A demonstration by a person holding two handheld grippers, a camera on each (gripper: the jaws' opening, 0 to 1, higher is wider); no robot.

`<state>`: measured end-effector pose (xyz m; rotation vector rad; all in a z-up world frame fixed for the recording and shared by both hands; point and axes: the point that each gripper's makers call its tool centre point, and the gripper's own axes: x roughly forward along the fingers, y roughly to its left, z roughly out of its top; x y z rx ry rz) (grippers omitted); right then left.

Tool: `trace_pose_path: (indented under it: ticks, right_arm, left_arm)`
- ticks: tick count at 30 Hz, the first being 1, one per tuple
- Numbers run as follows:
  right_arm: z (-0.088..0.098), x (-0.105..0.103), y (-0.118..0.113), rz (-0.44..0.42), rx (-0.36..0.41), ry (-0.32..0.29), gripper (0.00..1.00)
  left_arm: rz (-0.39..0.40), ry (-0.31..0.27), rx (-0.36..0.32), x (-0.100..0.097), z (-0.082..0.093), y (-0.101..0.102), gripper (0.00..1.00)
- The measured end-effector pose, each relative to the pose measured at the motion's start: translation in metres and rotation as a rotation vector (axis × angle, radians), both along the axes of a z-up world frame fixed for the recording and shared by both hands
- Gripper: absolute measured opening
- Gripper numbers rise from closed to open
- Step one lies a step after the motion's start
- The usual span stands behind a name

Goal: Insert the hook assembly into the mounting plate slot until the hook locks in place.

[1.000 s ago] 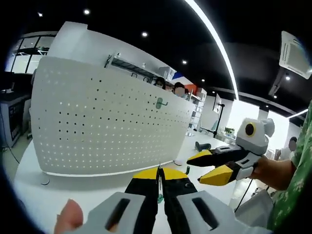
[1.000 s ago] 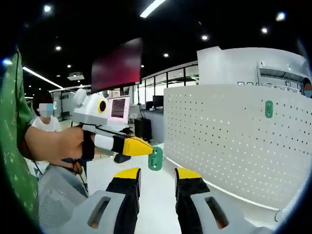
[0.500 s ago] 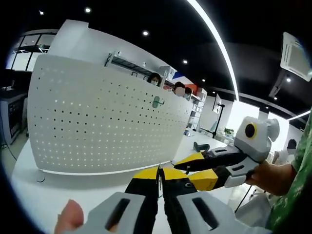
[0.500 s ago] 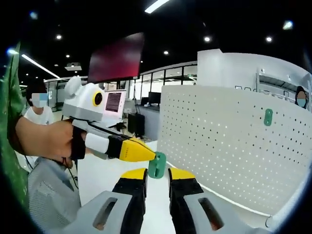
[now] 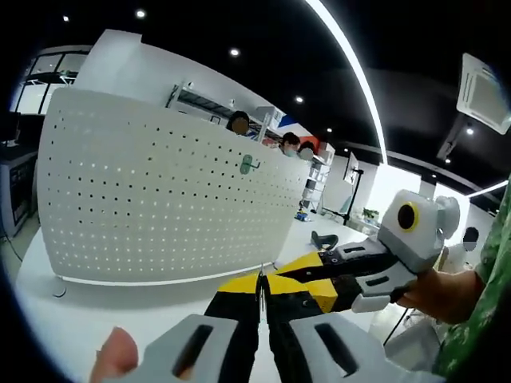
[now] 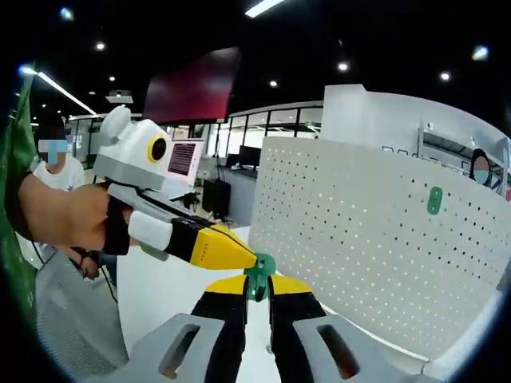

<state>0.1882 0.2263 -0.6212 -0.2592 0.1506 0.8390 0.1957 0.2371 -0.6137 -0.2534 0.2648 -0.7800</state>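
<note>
A small green hook piece is pinched at the yellow tip of my left gripper, which reaches in from the left. My right gripper has its jaws closed in on the same piece from below. In the left gripper view my left gripper is shut, with the hook's thin edge showing between its jaws, and my right gripper meets it from the right. The white perforated mounting plate stands upright on the table. A second green hook hangs on it.
The plate stands on a white table. A dark tool lies on the table's far right. A hand holds the left gripper. People show behind the plate's top edge, and a person sits at the left.
My right gripper's jaws went from wide open to closed around the hook held by the left gripper. Both grippers have come together; the plate looks slightly nearer.
</note>
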Motion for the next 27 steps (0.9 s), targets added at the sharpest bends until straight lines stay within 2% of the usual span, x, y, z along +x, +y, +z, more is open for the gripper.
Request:
trace_pose_path:
  ticks: [27]
  right_arm:
    - [-0.0004,0.0025,-0.0021,-0.026,-0.011,-0.017,0.02]
  left_arm:
    - [0.003,0.008,-0.018,-0.0013,0.0026,-0.0038,0.02]
